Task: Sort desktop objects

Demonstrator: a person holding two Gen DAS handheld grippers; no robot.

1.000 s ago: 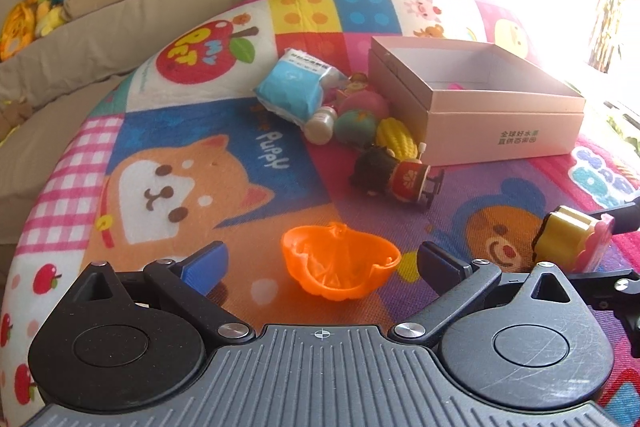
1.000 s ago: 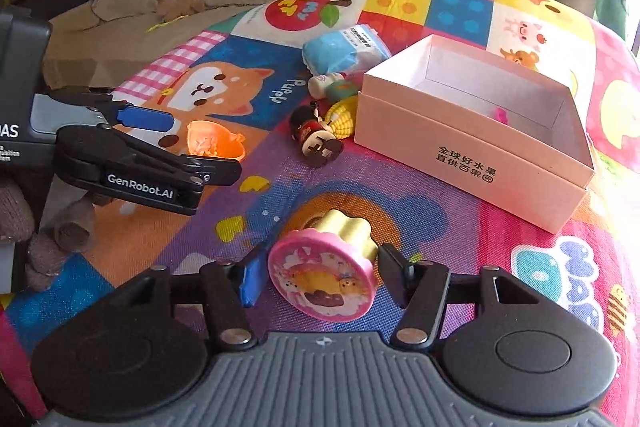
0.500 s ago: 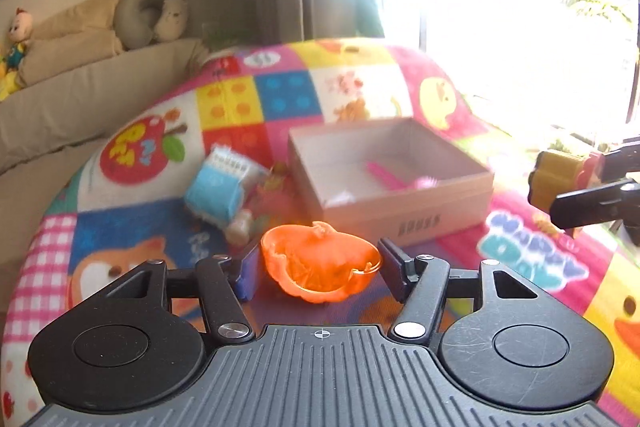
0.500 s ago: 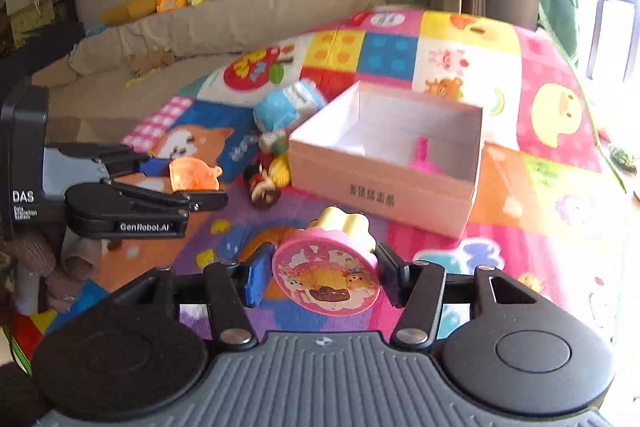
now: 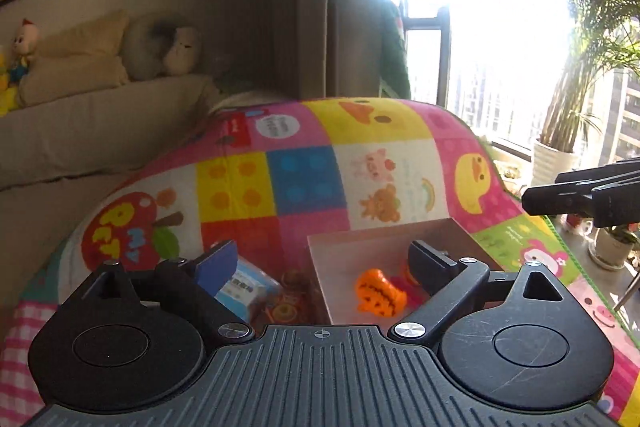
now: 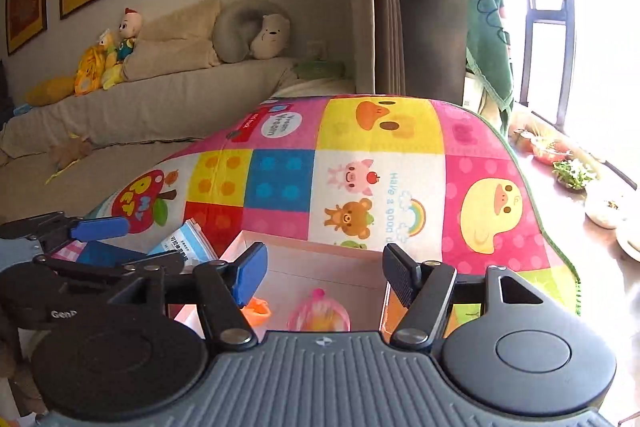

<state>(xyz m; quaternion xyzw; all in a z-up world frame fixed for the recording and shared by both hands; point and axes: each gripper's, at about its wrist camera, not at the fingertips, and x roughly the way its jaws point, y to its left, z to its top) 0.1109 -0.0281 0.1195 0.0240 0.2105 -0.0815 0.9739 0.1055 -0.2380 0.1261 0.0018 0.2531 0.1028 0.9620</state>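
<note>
Orange toy (image 5: 378,293) & pink stamp (image 6: 319,315) now dropped in box (image 5: 352,247), L gripper (image 5: 322,263) & R gripper (image 6: 324,271) both released

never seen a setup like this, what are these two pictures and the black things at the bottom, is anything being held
Each picture comes from a camera on a handheld claw that a person carries, one per hand, looking forward along its two fingers. The black shape at the bottom is the tool itself. The left claw and the right claw are both open and hold nothing. Below them sits a pink box on a colourful play mat. Inside lie an orange toy and a pink toy. A blue packet lies on the mat beside the box.
</note>
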